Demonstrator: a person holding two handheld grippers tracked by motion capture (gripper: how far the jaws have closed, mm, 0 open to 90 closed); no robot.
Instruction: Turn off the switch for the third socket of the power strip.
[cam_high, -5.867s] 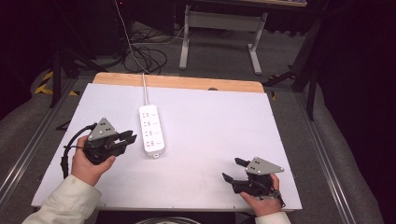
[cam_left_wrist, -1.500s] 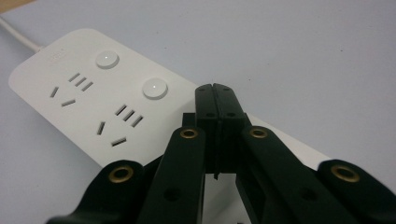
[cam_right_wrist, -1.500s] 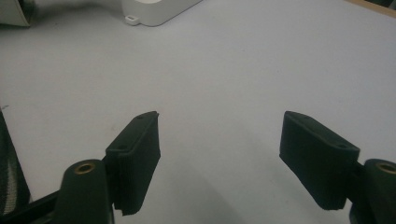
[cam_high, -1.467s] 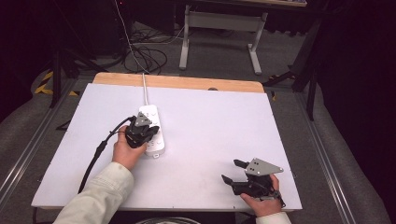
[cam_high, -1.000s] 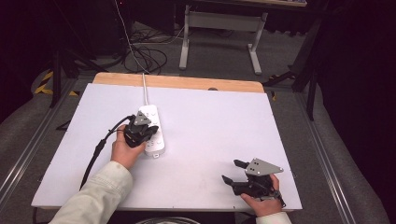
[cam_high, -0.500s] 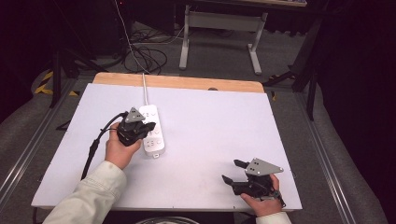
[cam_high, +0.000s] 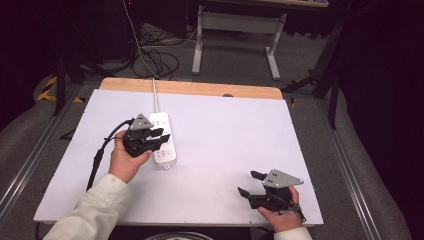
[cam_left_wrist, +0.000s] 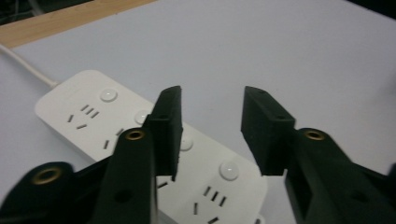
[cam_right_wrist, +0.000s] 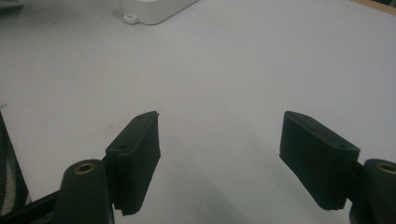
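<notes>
Left gripper (cam_high: 159, 135) jaws just opened partway and empty, lifted off the white plastic power strip (cam_high: 163, 141) lying left of centre on the white bench (cam_high: 240, 130), suggesting a finished button press; right gripper (cam_high: 250, 183) wide, empty, lower right.

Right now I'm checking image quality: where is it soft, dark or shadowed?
High view: table evenly lit, surroundings dark. Left gripper view: the left claw is blurred close up, the power strip sharper. Right gripper view: the right claw is soft, faint shading on the table.
</notes>
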